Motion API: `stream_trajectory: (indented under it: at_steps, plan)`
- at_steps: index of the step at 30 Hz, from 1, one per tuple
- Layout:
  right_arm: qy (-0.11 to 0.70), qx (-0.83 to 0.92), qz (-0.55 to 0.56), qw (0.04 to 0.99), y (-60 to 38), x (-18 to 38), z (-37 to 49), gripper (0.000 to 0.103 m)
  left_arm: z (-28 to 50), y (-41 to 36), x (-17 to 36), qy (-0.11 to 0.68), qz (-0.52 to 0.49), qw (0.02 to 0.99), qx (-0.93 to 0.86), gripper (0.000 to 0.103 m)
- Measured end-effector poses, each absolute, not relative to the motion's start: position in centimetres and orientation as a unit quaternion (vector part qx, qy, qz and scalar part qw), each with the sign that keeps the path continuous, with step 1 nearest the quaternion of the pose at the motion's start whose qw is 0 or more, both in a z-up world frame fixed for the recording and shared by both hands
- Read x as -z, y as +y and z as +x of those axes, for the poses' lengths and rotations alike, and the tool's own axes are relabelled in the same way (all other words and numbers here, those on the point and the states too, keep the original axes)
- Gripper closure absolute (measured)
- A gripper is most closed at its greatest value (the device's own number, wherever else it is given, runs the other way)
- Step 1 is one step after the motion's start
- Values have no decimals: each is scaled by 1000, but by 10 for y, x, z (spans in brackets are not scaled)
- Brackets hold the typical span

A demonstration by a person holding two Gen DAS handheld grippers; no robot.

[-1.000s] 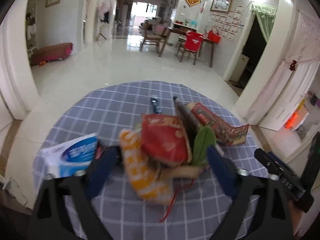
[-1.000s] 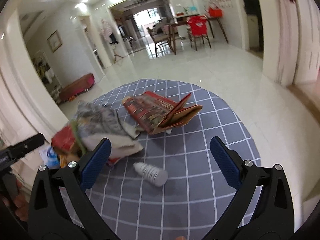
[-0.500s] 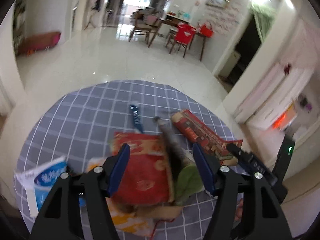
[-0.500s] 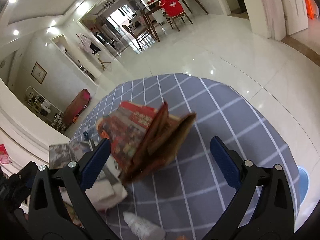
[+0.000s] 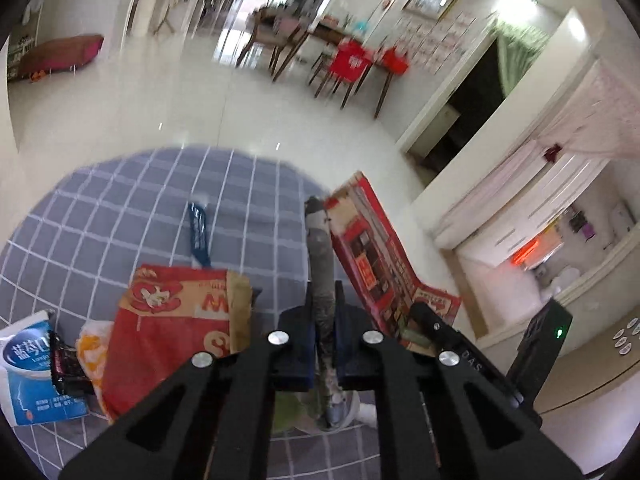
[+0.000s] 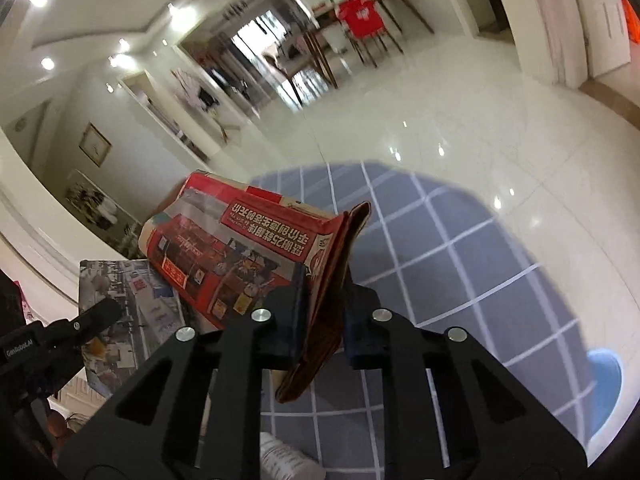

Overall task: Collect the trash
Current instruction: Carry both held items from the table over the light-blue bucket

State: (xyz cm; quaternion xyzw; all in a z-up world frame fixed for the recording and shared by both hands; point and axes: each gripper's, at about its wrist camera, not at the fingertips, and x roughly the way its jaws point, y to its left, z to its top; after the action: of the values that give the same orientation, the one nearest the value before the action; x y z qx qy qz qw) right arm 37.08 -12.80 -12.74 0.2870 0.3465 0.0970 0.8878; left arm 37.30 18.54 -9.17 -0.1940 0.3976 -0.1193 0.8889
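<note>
**Left wrist view: two thin grips that could slip**

Left tool (image 5: 322, 334) has just closed and is clenched on the edge of a grey printed paper sheet (image 5: 320, 256) standing on end over the grey checked counter cloth (image 5: 120, 216). Right tool (image 6: 325, 322) has likewise just closed, pinching the brown inner flap of the red printed cardboard carton (image 6: 240, 240), which hangs tilted above the cloth.

Both holds are on edges only — the limp paper may tear or slide out, and the carton could swing and pivot free. A red paper food bag (image 5: 172, 320), a blue-white pack (image 5: 28, 364) and a small white plastic bottle (image 6: 284, 458) lie uncollected — easily knocked off.
</note>
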Motion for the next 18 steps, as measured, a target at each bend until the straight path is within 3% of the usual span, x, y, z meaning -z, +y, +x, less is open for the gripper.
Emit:
stream_trajectory:
  at_steps: [8,18]
  plan:
    - [273,-103,289,912,-157,68,329,89,319,178,23,293,-201,923,146,97]
    - [272,-138,276,912,-157,37,274,92,214,200,-31,229,-173,950,125,97]
